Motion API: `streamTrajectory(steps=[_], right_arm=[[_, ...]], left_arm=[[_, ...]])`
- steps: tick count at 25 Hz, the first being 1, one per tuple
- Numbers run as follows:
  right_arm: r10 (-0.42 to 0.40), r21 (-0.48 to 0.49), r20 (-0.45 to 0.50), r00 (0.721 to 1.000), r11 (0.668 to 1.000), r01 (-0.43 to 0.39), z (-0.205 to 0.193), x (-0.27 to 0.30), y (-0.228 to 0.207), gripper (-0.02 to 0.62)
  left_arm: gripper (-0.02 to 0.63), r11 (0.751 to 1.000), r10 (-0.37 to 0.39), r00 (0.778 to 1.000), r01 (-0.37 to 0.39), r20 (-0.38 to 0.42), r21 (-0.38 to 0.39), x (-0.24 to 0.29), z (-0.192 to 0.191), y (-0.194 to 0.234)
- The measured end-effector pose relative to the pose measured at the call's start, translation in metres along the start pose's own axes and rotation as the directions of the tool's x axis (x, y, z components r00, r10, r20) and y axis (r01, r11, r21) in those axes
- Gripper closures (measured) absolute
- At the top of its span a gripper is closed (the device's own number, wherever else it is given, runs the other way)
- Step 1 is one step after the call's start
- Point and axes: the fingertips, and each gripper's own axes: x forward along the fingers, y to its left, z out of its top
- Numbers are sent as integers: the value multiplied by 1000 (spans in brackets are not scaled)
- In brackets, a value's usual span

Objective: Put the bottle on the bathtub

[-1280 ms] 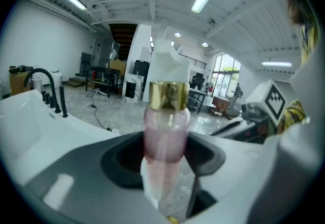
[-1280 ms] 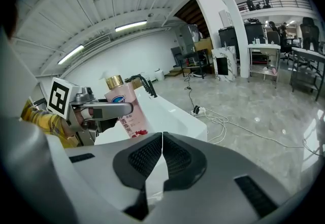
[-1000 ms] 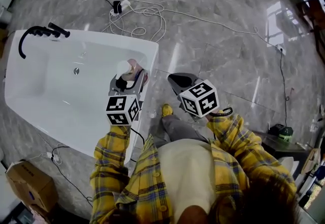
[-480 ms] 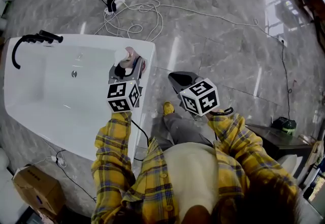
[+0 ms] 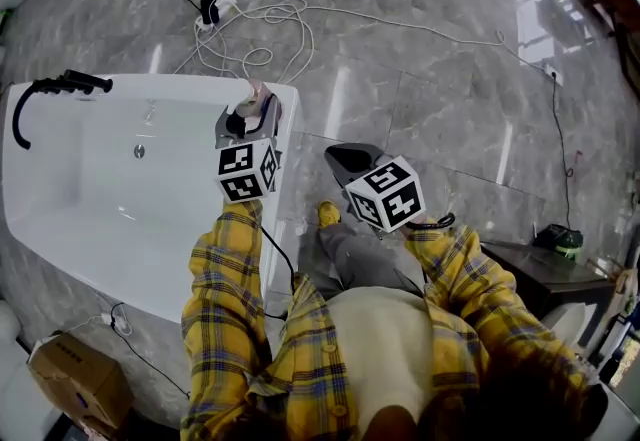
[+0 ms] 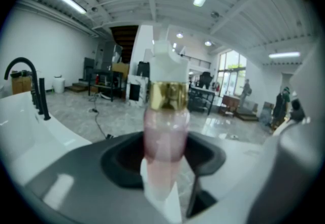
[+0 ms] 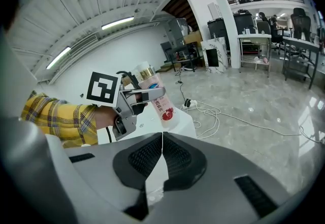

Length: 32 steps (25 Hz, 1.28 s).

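A: Where's the bottle (image 6: 165,126)?
B: Upright between the left gripper's (image 5: 248,117) jaws, which are clamped on its lower body, above the far right corner of the bathtub (image 5: 180,82) rim. I can't tell whether its base touches.
A: What's it like?
B: A round, clear pink body with a gold collar and a white cap. The tub is glossy white and stands on a polished grey stone floor (image 5: 420,79).
A: And the right gripper (image 7: 161,153)?
B: Its ribbed dark pads are pressed together with nothing between them. It is off the tub's right edge.

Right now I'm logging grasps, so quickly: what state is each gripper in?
Left gripper: shut on the pink translucent plastic bottle with gold collar and white cap.
Right gripper: shut, holding nothing.
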Motion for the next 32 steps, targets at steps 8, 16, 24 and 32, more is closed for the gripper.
streamTrajectory(steps=[8,16,24,32], right_arm=[[4,-4,-20,1000,1000,-4,-6,1,-1,581],[8,0,-31,999,1000,-8,-13,0,-2,581],[9,-2,-33,999,1000,-9,-16,-2,0,581],[18,-4,-17,1000,1000,-18,-14,-8,6,581]], left_arm=[[377,999,31,999,-32,26,43,22,-6,3],[371,996,19,999,-22,37,84,24,-8,-8],[367,996,13,1000,-15,23,88,26,-8,-13],[321,997,-5,1000,4,15,82,21,-3,-19]])
